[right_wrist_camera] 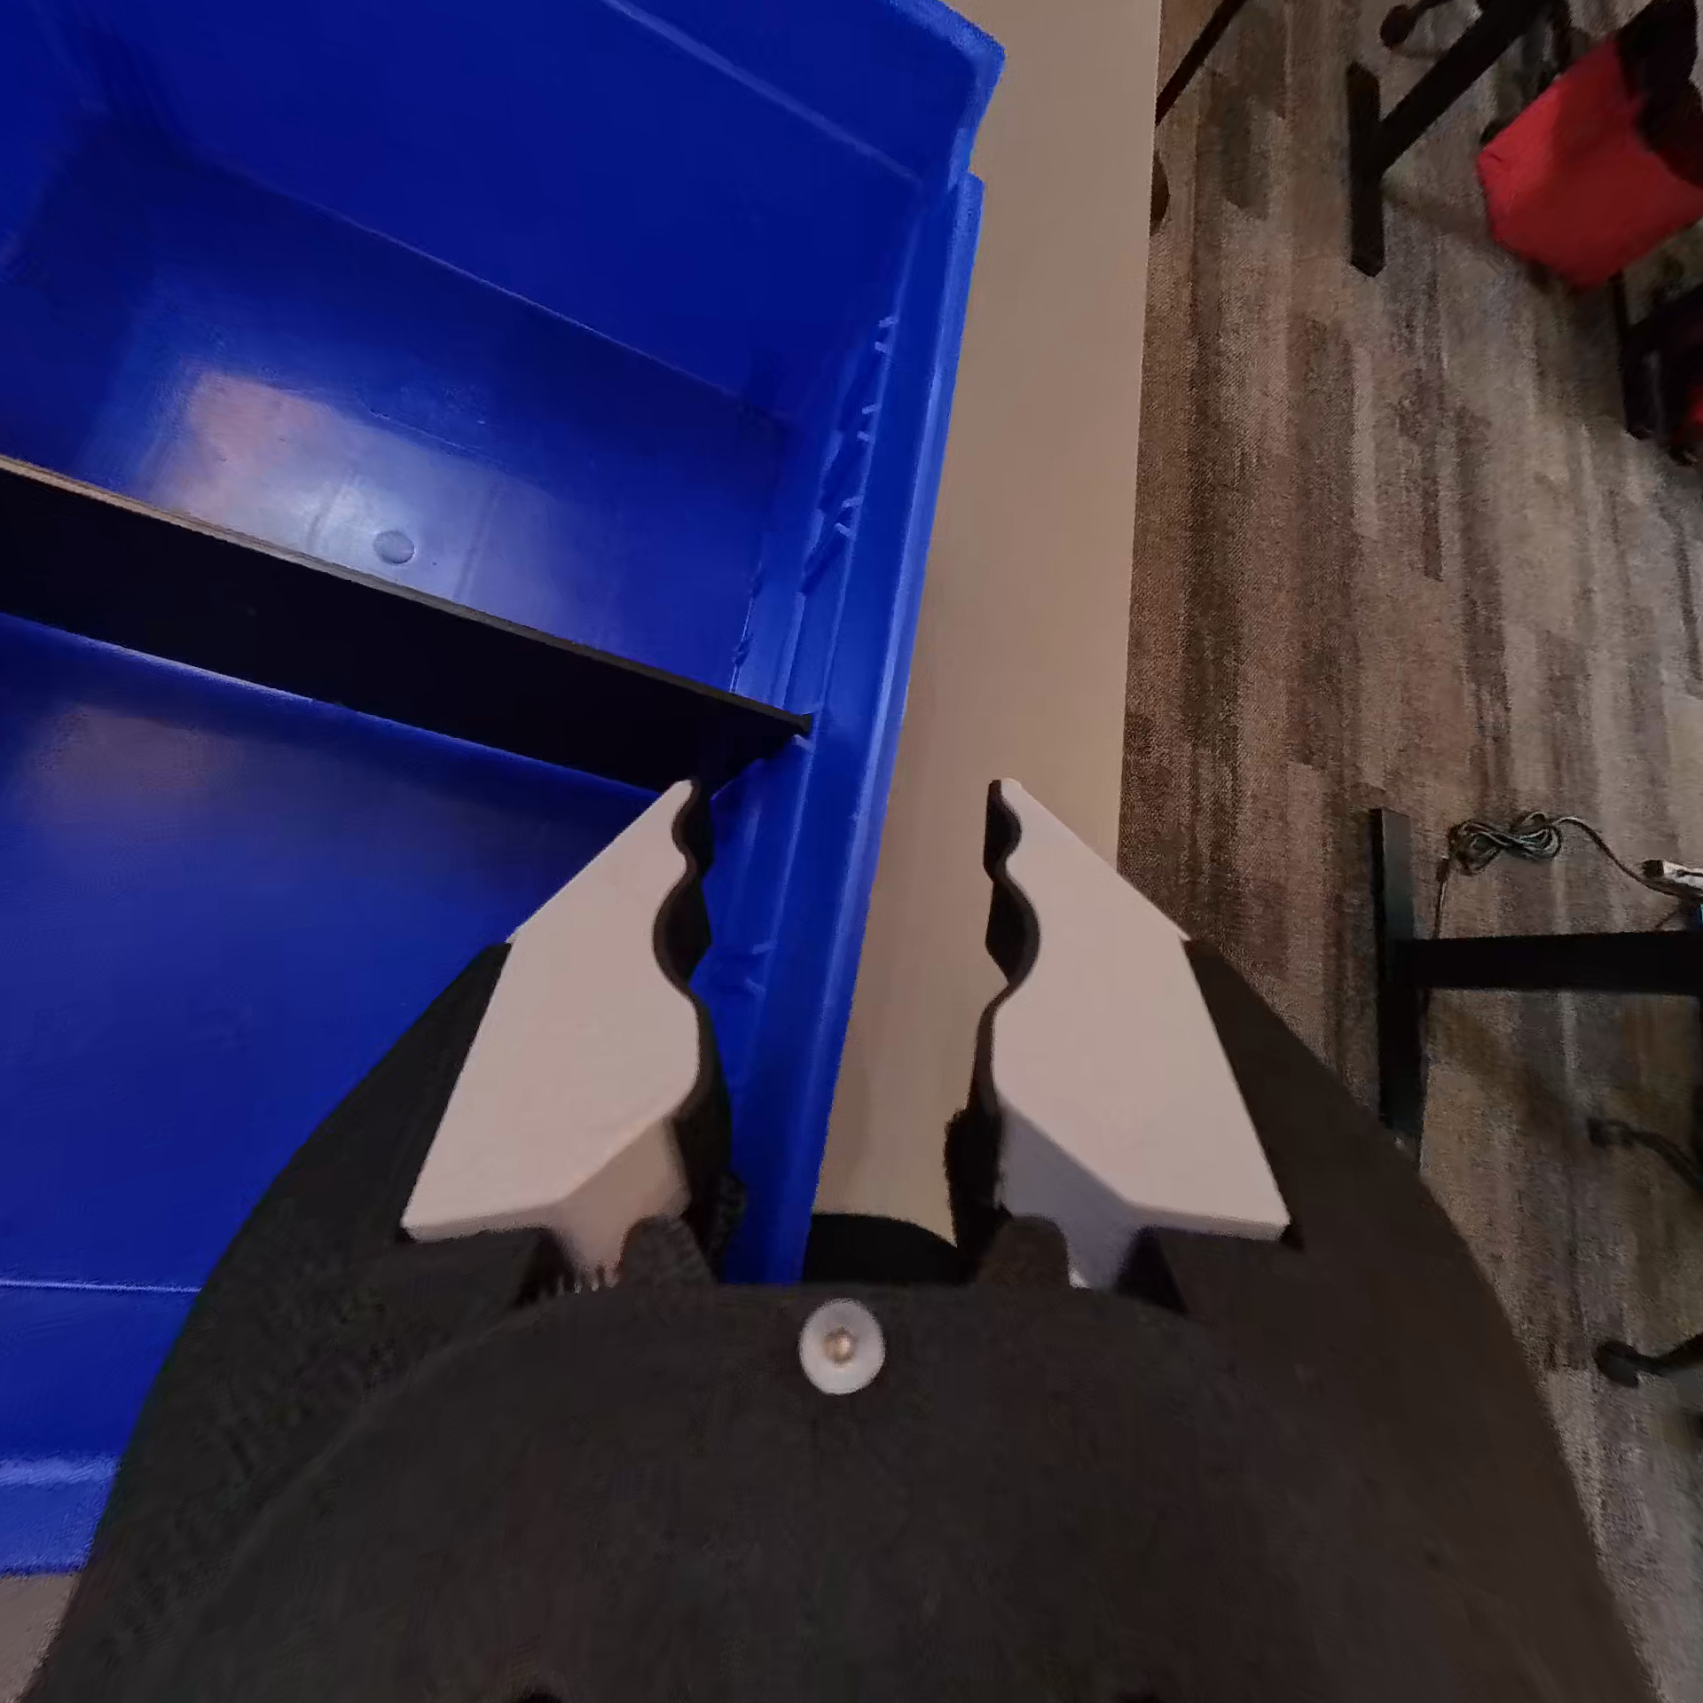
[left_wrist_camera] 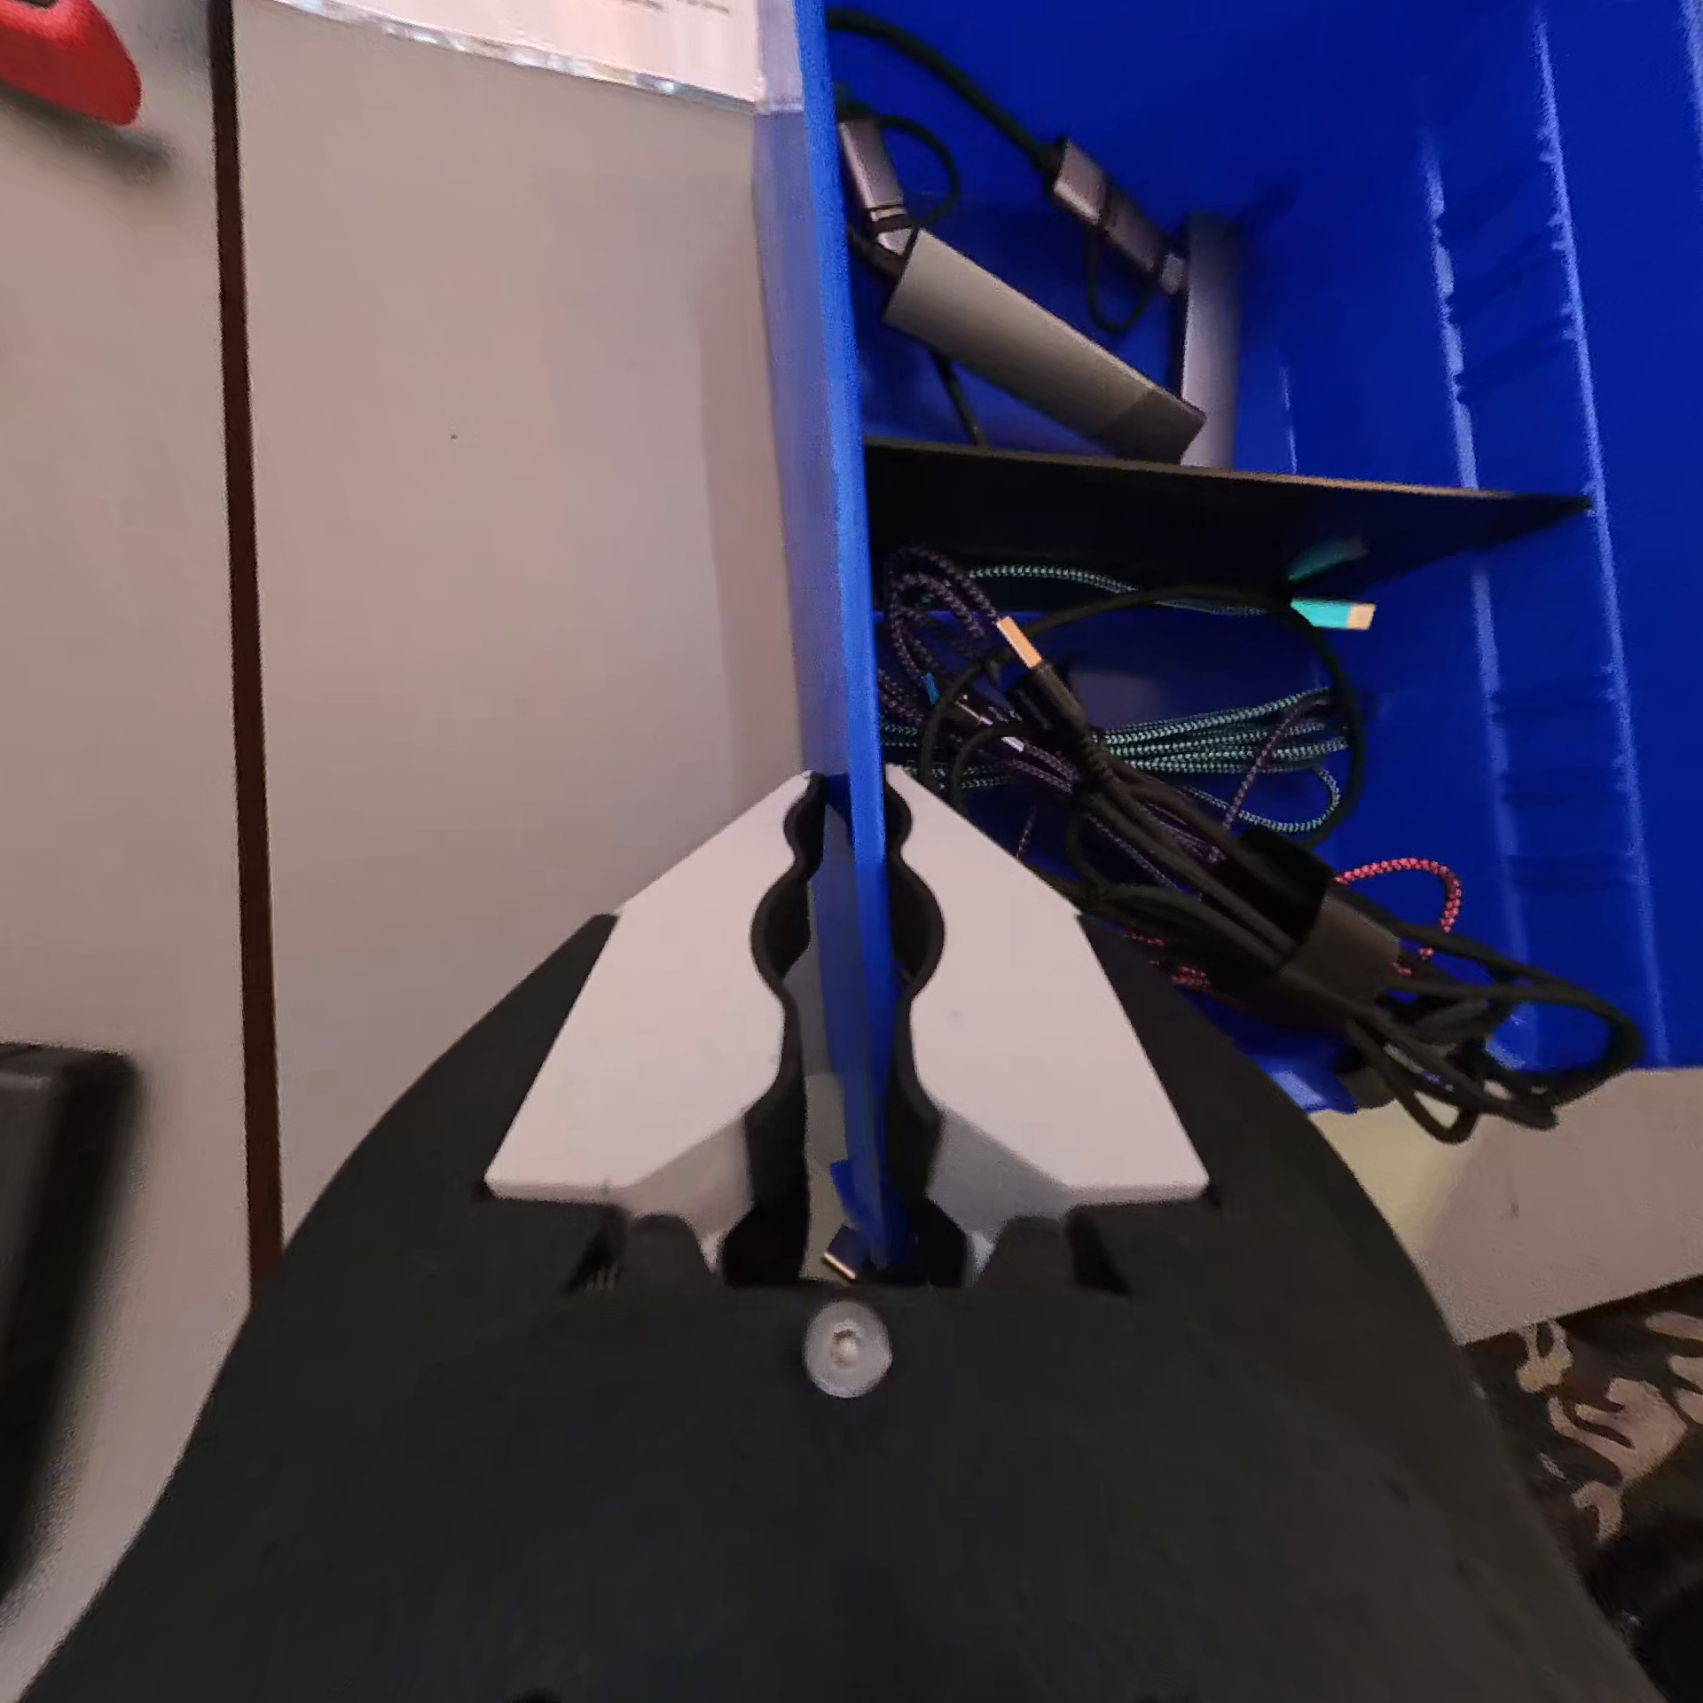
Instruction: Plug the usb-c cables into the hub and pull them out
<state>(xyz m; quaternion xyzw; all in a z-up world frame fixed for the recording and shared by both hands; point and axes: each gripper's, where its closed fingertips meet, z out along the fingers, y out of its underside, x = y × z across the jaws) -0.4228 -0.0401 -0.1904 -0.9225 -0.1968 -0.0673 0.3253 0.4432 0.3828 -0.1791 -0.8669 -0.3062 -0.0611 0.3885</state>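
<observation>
A blue bin (left_wrist_camera: 1382, 276) stands on a pale table, split by a black divider (left_wrist_camera: 1198, 516). The far compartment holds a grey hub (left_wrist_camera: 1032, 359) with dark cables and adapters (left_wrist_camera: 1106, 203) attached. The near compartment holds a tangle of braided and black usb-c cables (left_wrist_camera: 1152, 737). My left gripper (left_wrist_camera: 850, 783) is shut on the bin's left wall (left_wrist_camera: 829, 461). My right gripper (right_wrist_camera: 843, 788) is open, with its jaws on either side of the bin's right wall (right_wrist_camera: 829, 737). In the right wrist view the compartments of the bin (right_wrist_camera: 461, 322) on that side look bare.
The pale table (right_wrist_camera: 1041, 553) ends just right of the bin, with carpet below. A red bag (right_wrist_camera: 1585, 166) and black table legs (right_wrist_camera: 1520, 949) stand on the floor. Left of the bin are a red object (left_wrist_camera: 64, 64) and a black object (left_wrist_camera: 55, 1198). Spacing between my two grippers at the tips: around 95 cm.
</observation>
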